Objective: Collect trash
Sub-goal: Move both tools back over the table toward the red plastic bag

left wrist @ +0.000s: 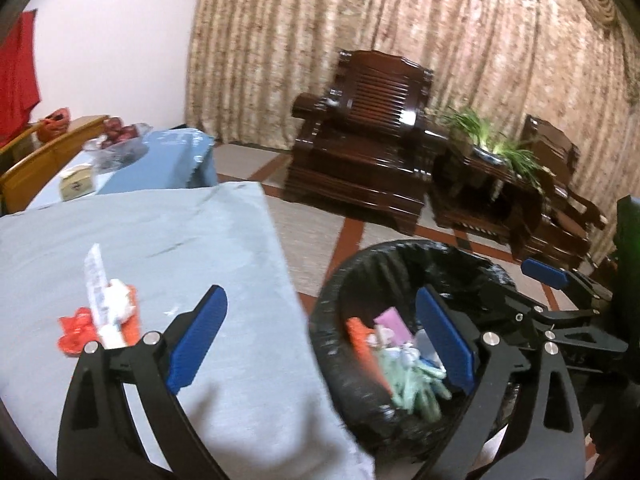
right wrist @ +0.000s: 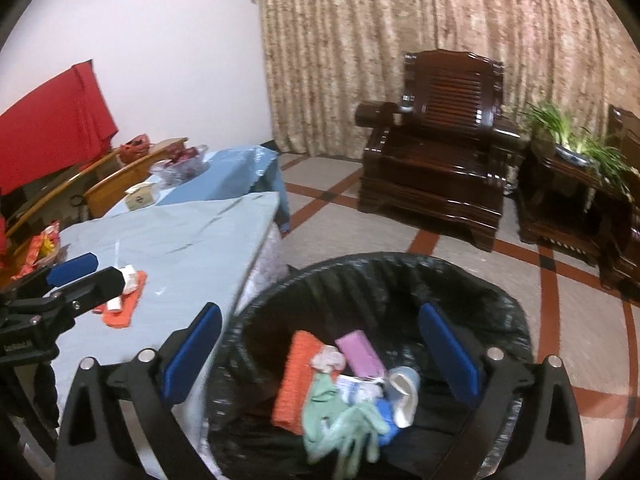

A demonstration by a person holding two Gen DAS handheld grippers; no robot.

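Right gripper gapes above binned trash.

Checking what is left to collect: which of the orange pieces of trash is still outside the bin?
The orange wrapper lying on the blue tablecloth under white scraps; the other orange piece is already inside the black-lined bin.

Glossy dark wooden armchair, crinkled black plastic bin liner, matt blue tablecloth.
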